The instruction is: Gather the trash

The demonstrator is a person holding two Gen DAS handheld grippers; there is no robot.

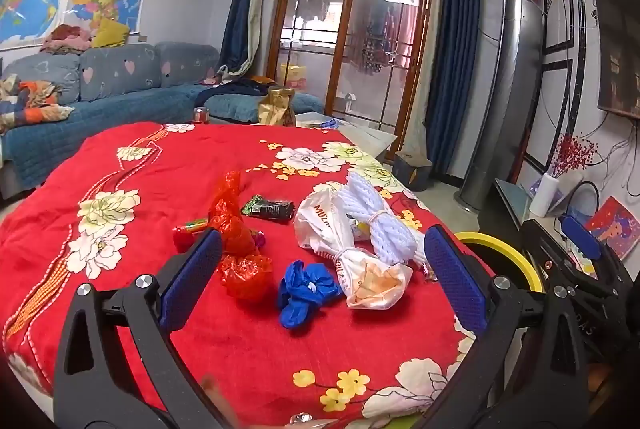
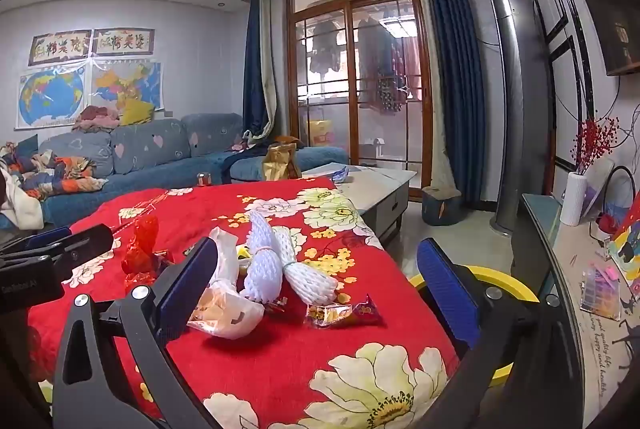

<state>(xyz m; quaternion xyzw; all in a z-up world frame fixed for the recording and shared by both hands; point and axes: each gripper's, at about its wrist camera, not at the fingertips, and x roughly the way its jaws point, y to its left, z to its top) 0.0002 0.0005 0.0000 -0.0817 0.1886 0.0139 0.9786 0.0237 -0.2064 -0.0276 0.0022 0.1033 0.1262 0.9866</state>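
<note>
Trash lies scattered on a red flowered cloth [image 1: 240, 341]: a red plastic bag [image 1: 236, 237], a crumpled blue glove [image 1: 304, 289], a knotted white plastic bag [image 1: 352, 261], white foam netting [image 1: 380, 217], a dark wrapper [image 1: 268, 209] and a red tube [image 1: 188, 231]. My left gripper [image 1: 324, 269] hovers open over the blue glove, holding nothing. My right gripper [image 2: 316, 277] is open above the foam netting [image 2: 280, 261] and a red-gold candy wrapper [image 2: 344, 313], also holding nothing. A yellow bin rim [image 2: 508, 281] sits at the table's right edge.
The yellow bin rim [image 1: 504, 253] shows right of the cloth in the left wrist view. A blue sofa [image 1: 100, 97] stands behind, a grey coffee table [image 2: 384, 185] beyond the cloth, a tall silver air conditioner [image 2: 516, 109] and a side counter [image 2: 592, 281] at right.
</note>
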